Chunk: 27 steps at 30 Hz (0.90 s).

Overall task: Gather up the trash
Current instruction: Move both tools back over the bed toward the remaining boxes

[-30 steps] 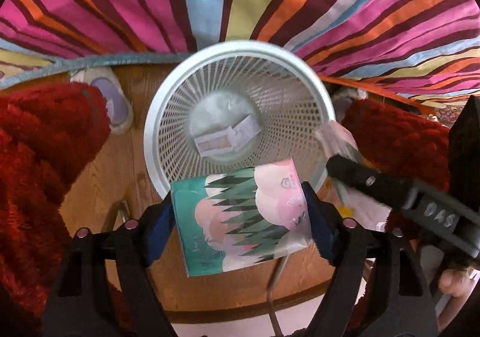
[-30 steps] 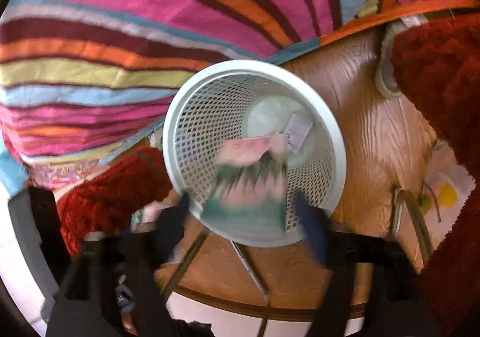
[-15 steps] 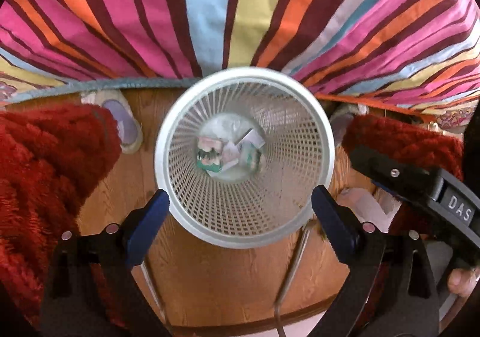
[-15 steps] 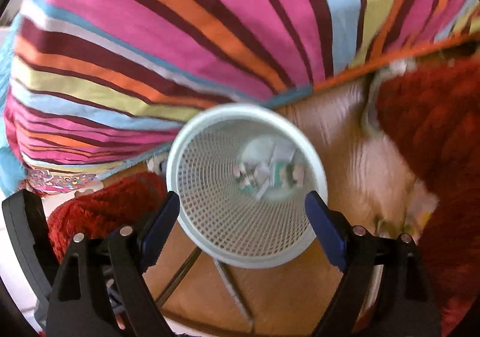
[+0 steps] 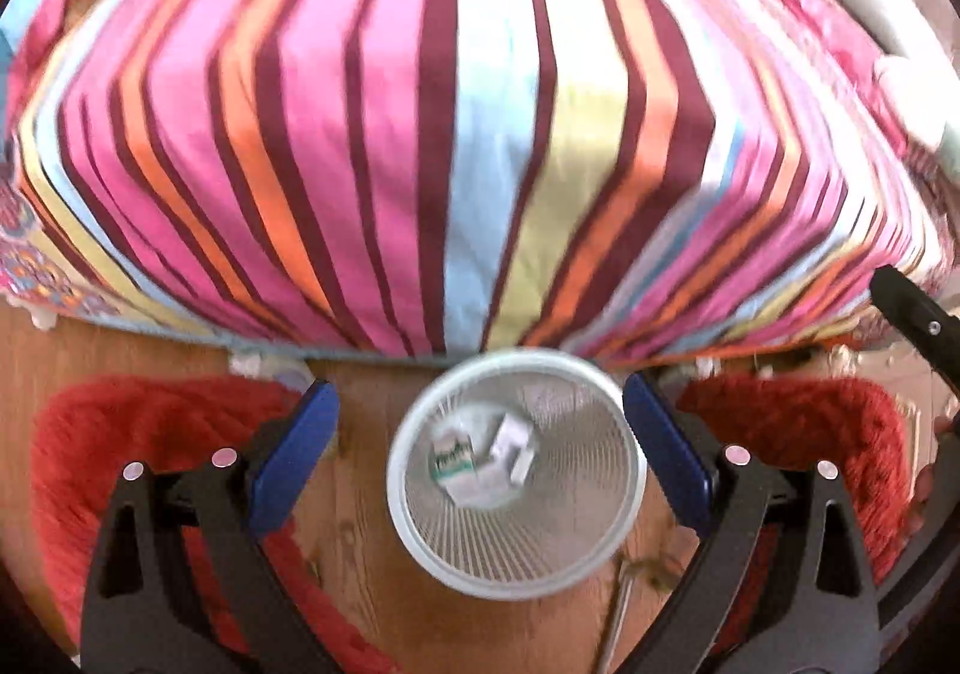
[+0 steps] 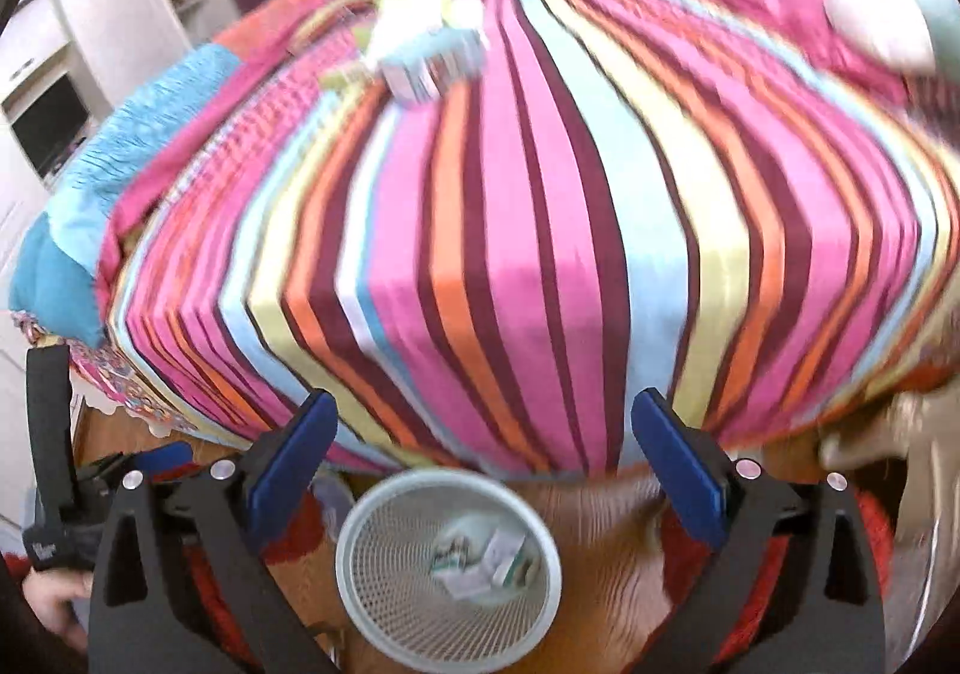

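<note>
A white mesh wastebasket (image 5: 576, 536) (image 6: 384, 584) stands on the wood floor at the foot of the bed. Crumpled cartons and paper (image 5: 459, 458) (image 6: 480, 560) lie at its bottom. My left gripper (image 5: 477, 410) hangs high above the basket, open and empty. My right gripper (image 6: 483, 416) is also above the basket; its jaws are opening with nothing between them. More small boxes (image 6: 420, 50) lie blurred on the far part of the striped bedspread (image 6: 540, 254).
Red fluffy fabric (image 5: 150, 434) (image 5: 810, 434) flanks the basket on both sides. The bedspread's edge overhangs the floor just behind the basket. A blue pillow (image 6: 90, 206) and white cabinets (image 6: 90, 44) are at the far left. A hand (image 6: 48, 602) holds the left gripper's handle.
Both grippers let go of patterned cartons, which dropped into the basket. Both then rose and tilted up, so the basket looks smaller and the bed top has come into view.
</note>
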Available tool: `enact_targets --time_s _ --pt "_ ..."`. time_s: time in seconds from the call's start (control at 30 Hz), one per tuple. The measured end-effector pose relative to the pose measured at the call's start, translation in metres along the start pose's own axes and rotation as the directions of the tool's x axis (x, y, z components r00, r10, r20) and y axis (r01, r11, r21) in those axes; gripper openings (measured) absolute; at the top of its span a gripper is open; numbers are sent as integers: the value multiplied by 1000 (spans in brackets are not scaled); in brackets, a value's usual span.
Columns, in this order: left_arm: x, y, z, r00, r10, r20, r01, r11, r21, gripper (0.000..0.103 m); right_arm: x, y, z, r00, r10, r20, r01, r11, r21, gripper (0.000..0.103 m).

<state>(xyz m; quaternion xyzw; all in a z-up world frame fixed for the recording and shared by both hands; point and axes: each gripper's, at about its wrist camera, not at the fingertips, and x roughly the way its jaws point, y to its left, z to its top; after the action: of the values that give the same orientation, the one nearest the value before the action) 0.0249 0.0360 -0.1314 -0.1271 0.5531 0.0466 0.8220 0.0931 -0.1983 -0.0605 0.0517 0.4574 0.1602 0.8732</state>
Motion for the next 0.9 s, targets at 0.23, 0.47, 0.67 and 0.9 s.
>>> enact_targets --time_s 0.23,0.47,0.67,0.9 --pt "-39 6 46 992 -11 126 8 1000 20 96 -16 5 52 992 60 114 -50 995 -89 95" --pt "-54 12 100 982 -26 187 22 999 27 96 -8 6 81 984 84 160 -56 984 -169 95" --pt "-49 17 148 978 -22 207 16 999 28 96 12 24 91 985 98 143 -63 970 -237 95" --pt "-36 14 205 976 -2 218 -9 999 52 96 56 28 102 991 88 99 -55 952 -300 95"
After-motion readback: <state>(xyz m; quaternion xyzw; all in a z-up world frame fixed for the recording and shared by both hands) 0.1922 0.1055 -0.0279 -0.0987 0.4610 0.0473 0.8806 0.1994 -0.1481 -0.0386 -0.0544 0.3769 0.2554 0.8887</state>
